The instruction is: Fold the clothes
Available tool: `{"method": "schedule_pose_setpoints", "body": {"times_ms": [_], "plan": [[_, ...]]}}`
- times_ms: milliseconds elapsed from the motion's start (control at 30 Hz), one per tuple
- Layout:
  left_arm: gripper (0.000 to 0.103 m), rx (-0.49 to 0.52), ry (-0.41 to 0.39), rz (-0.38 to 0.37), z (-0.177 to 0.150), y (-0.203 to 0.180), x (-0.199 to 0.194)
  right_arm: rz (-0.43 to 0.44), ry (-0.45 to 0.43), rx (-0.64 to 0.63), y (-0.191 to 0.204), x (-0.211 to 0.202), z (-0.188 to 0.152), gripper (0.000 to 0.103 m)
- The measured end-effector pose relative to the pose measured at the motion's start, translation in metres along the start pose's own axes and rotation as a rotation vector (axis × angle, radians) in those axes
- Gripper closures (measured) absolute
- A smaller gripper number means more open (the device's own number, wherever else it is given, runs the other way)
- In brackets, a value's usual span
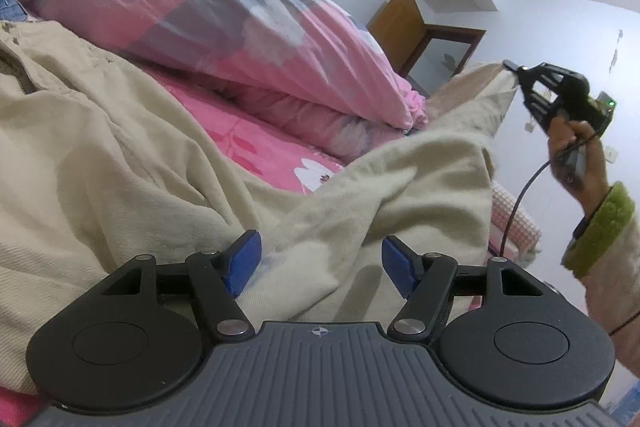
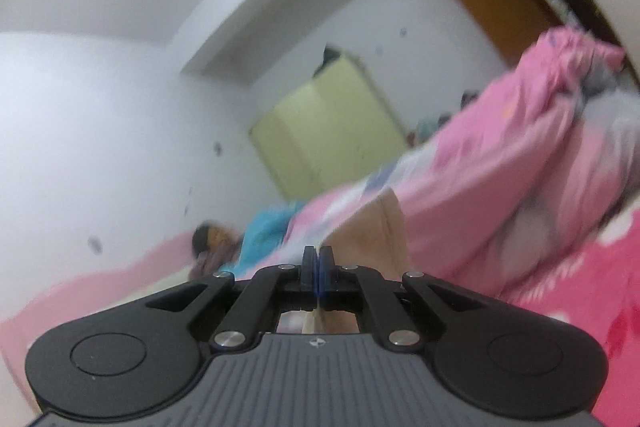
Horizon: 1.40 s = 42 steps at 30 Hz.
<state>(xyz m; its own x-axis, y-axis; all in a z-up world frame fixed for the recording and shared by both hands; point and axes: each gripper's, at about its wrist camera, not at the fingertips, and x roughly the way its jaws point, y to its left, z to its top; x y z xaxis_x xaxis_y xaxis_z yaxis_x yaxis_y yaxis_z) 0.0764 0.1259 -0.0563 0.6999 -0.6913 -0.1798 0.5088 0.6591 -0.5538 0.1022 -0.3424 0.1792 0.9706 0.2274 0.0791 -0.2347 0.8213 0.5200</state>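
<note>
A large beige garment (image 1: 120,155) lies rumpled over the pink bed. My left gripper (image 1: 322,263) hovers low over its near part. Its blue pads (image 1: 244,263) stand apart, and cloth lies beneath and between them without being pinched. At the right, a hand in a green cuff (image 1: 600,223) holds my right gripper (image 1: 510,66) high. That gripper is shut on a corner of the garment, which hangs up from the bed like a tent. In the blurred right wrist view the right gripper (image 2: 319,267) has its fingers pressed together, with beige cloth (image 2: 386,227) just beyond them.
A rolled pink and grey quilt (image 1: 200,7) lies along the far side of the bed sheet (image 1: 248,143). A brown wooden door (image 1: 400,23) and a pale yellow wardrobe (image 2: 328,131) stand by the white walls. A black cable (image 1: 520,195) hangs from the right gripper.
</note>
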Motion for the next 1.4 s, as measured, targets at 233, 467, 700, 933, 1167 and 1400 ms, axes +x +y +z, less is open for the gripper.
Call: {"method": "schedule_pose_setpoints", "body": {"times_ms": [233, 467, 700, 933, 1167, 1400], "plan": [[0.035, 0.003, 0.005, 0.001, 0.0, 0.0, 0.0, -0.107, -0.011, -0.099, -0.006, -0.033, -0.002, 0.102], [0.035, 0.011, 0.006, 0.016, 0.0, -0.003, 0.0, -0.466, 0.352, 0.045, -0.108, -0.011, -0.04, 0.053], [0.034, -0.007, -0.001, 0.01, -0.002, 0.0, 0.0, -0.318, 0.335, 0.071, -0.117, -0.098, -0.09, 0.029], [0.034, -0.036, -0.019, 0.006, -0.002, 0.003, -0.002, -0.244, 0.589, -0.306, -0.074, -0.09, -0.163, 0.009], [0.034, -0.059, -0.034, 0.002, -0.002, 0.005, -0.003, -0.315, 0.713, -0.321, -0.101, -0.052, -0.193, 0.08], [0.032, -0.152, -0.062, -0.054, 0.001, 0.016, -0.009, -0.21, 0.525, -0.287, -0.046, -0.113, -0.129, 0.095]]}}
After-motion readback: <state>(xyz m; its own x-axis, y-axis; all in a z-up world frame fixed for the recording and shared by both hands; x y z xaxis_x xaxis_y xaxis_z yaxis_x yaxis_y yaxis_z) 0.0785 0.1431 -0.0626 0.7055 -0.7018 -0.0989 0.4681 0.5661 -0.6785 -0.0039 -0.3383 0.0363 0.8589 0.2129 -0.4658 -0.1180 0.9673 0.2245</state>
